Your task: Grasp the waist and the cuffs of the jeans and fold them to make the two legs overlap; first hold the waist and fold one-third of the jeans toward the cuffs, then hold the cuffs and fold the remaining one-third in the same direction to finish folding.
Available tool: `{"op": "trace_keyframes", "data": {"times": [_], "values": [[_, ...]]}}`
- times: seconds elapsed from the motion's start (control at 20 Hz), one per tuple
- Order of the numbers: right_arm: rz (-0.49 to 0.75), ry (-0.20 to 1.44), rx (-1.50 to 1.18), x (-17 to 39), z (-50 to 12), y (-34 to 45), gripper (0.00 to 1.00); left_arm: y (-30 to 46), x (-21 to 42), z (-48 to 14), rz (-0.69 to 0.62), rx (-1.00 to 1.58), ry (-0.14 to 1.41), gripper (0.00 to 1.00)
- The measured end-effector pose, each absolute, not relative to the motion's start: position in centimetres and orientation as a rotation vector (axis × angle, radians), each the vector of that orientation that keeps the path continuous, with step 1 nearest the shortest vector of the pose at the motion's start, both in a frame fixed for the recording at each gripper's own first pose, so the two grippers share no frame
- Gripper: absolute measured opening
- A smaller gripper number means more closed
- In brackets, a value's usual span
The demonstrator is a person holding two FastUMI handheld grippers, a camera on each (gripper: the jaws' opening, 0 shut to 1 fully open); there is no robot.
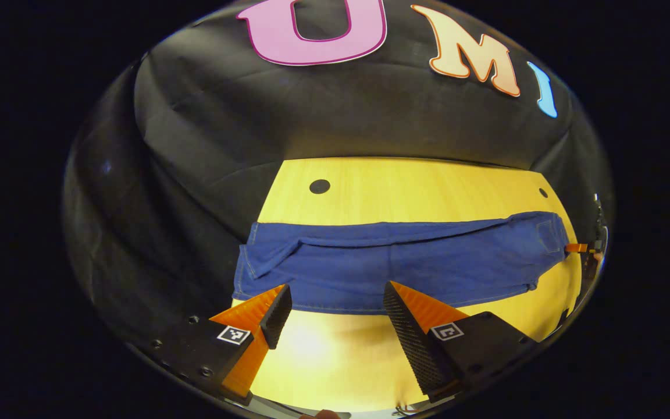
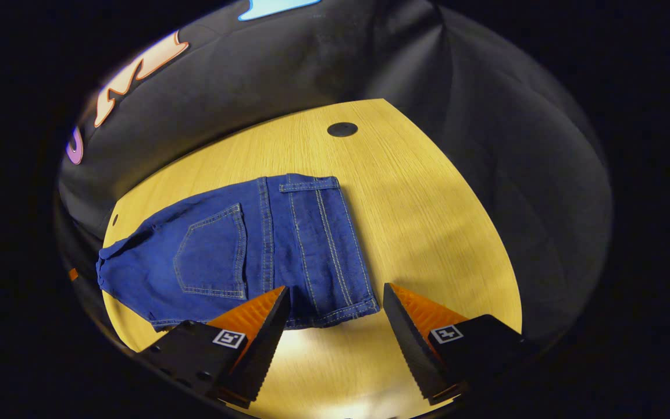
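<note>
The far end of the jeans runs off the left edge of the right gripper view. In the left gripper view, the other gripper is tiny, so its jaws are unclear

Staged recording booth, not a lived-in room: black cloth wall is draping round a bare light-wood table w/ dark round holes.

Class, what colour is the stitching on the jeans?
Pale yellowish stitching on the blue jeans, clearest in the right gripper view.
</note>
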State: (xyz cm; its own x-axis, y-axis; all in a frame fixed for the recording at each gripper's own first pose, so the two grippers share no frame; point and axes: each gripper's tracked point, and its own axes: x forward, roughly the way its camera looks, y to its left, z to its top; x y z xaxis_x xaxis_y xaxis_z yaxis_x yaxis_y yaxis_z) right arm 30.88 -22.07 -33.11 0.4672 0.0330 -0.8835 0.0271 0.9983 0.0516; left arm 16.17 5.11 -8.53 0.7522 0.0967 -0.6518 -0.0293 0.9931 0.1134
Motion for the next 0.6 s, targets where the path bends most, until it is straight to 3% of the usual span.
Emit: {"op": "trace_keyframes", "data": {"times": [0.1,0.35,0.4,0.45,0.5,0.6], "values": [[0.023,1.094,0.08,30.9,-33.7,-22.2,0.99,3.9,15.2,-8.6,0.068,0.079,0.689,0.96],[0.055,1.076,0.12,31.4,-33.8,-22.2,0.96,0.7,13.3,-8.5,0.067,0.039,0.633,0.96],[0.061,1.082,0.11,31.3,-33.9,-22.2,0.99,0.3,12.8,-8.7,0.072,0.031,0.634,0.96],[0.067,1.079,0.09,31.2,-34.0,-22.1,0.95,0.1,12.3,-9.0,0.079,0.025,0.634,0.96],[0.077,1.077,0.067,31.2,-34.1,-21.9,0.99,-0.3,12.0,-9.2,0.084,0.019,0.633,0.96],[0.078,1.076,0.023,31.2,-34.4,-21.7,0.91,-0.8,11.1,-9.4,0.093,0.001,0.633,0.96]]}}
